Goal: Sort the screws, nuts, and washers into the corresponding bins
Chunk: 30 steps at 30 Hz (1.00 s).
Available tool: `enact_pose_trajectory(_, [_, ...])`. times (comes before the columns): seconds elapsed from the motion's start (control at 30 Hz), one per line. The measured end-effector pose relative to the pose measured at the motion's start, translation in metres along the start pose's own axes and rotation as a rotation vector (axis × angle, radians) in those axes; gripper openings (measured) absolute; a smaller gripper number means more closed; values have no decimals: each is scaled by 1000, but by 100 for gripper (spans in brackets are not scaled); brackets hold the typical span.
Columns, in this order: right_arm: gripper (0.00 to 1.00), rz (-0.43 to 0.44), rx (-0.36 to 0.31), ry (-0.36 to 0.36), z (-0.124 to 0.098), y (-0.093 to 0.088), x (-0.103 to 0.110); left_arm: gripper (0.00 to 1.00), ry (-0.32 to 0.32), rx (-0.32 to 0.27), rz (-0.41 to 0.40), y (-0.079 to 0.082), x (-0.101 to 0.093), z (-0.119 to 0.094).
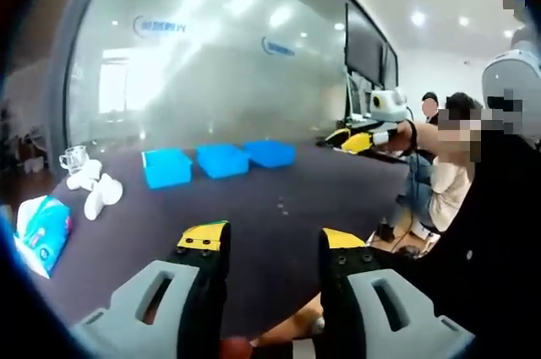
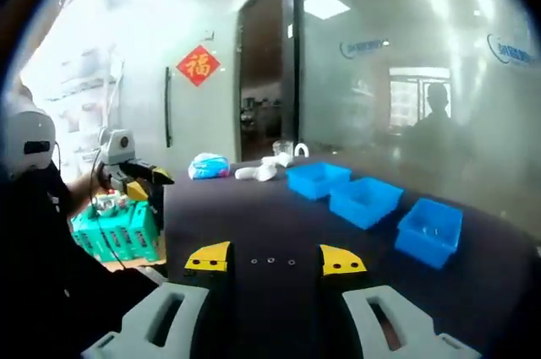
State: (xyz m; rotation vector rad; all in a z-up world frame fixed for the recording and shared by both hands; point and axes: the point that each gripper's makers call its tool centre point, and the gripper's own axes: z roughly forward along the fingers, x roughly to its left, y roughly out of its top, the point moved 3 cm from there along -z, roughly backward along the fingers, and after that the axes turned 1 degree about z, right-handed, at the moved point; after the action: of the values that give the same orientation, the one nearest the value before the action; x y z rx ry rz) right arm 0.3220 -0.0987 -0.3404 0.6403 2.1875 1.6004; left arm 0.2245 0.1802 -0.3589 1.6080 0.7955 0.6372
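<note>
Three blue bins [image 2: 368, 199] in a row on the dark table [image 2: 254, 215], contents unclear; both tools [image 1: 272, 245] [image 2: 274, 259] spread, empty.

Three open blue bins stand in a row on the dark desk, near its far edge by the glass wall: in the right gripper view, one [image 2: 318, 179], the next [image 2: 365, 200] and the last [image 2: 430, 231], each apart from its neighbour. Three small metal pieces [image 2: 271, 261] lie in a short line near the desk's near edge; their kind is too small to tell.
</note>
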Motion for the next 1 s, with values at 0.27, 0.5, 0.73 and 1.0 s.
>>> enact_pose_trajectory(0.27, [33, -58, 130, 84, -4, -15, 11, 40, 7, 2, -13, -2, 3, 0])
enact_pose_trajectory(0.5, [33, -111, 225, 138, 2, -16, 19, 40, 23, -1, -8, -2, 5, -1])
enact_pose_trajectory(0.73, [32, -182, 314, 201, 15, -11, 26, 40, 26, 0, -8, -3, 3, -2])
enact_pose_trajectory(1.0, [31, -255, 409, 265, 44, -10, 33, 40, 18, 10, -2, -5, 0, -2])
